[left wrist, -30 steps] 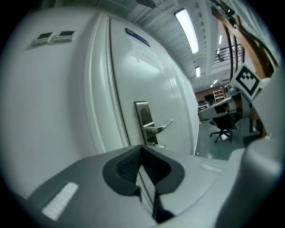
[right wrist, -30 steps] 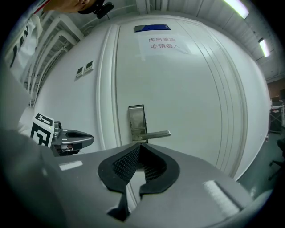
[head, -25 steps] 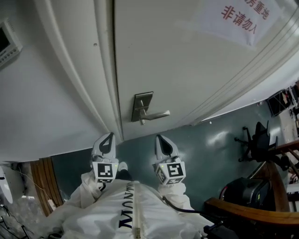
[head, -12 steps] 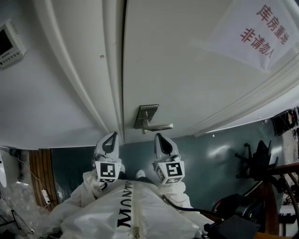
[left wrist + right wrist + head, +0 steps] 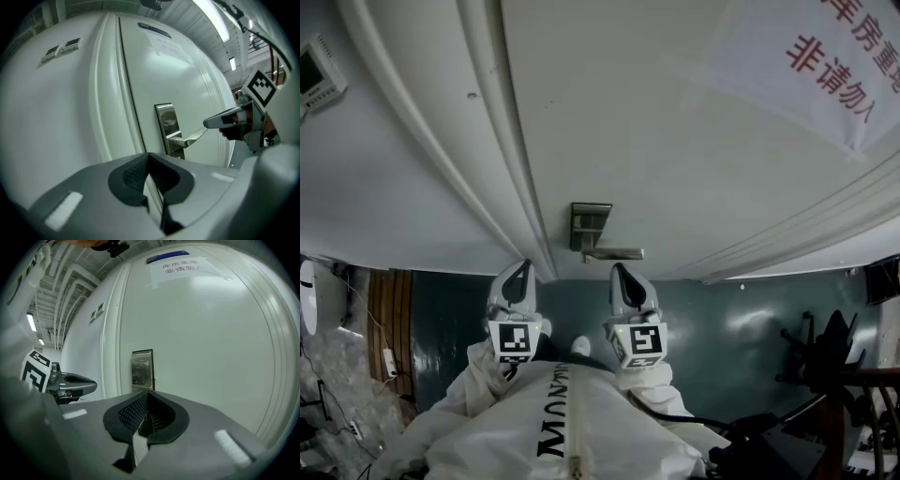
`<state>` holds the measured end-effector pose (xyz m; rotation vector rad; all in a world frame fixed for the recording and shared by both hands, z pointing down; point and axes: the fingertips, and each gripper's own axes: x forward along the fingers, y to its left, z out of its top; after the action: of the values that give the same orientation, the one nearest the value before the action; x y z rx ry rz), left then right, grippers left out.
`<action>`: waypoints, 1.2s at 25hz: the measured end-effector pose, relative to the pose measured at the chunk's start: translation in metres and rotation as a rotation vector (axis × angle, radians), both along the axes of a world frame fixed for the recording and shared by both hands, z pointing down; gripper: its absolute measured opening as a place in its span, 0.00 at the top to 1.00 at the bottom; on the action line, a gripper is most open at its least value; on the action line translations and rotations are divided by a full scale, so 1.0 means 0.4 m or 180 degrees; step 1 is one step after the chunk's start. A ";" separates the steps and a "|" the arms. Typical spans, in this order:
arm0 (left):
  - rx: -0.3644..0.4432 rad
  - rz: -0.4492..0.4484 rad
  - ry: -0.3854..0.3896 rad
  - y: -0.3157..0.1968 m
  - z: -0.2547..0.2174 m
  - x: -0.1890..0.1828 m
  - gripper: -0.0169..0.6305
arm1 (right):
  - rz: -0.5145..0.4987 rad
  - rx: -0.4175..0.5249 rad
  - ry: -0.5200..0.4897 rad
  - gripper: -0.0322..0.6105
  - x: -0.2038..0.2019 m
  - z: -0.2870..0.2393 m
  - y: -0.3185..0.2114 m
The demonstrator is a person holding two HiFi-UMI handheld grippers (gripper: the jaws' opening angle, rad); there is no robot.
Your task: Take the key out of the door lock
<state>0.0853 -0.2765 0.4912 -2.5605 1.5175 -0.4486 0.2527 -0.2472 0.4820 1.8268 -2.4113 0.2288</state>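
Facing a white panelled door point(image 5: 675, 141), I cannot make out the key at the brushed-metal lock plate point(image 5: 589, 225) by its left edge, above the lever handle point(image 5: 614, 253); just below, my left gripper point(image 5: 523, 267) and right gripper point(image 5: 620, 271) hover apart from it, each with jaws pressed together on nothing.

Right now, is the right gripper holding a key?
No, the right gripper has its jaws pressed together with nothing between them.

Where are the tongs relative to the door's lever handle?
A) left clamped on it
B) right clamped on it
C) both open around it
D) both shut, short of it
D: left tongs and right tongs are shut on nothing, the lever handle ahead, untouched.
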 end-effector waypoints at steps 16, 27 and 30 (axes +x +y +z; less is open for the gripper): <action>-0.0067 -0.0076 -0.0143 0.003 0.008 -0.021 0.97 | 0.0172 -0.0310 -0.0405 0.68 0.018 0.100 -0.003; -0.0107 -0.0043 -0.0143 -0.025 0.015 -0.046 0.97 | 0.0281 -0.0665 -0.1416 0.60 0.007 0.187 -0.030; -0.0125 -0.0077 -0.0142 -0.027 0.018 -0.066 0.97 | 0.0279 -0.0764 -0.1852 0.60 -0.006 0.204 -0.039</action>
<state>0.0588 -0.2875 0.4982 -2.5458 1.5410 -0.5401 0.2505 -0.2627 0.5637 1.9507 -2.4815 1.1468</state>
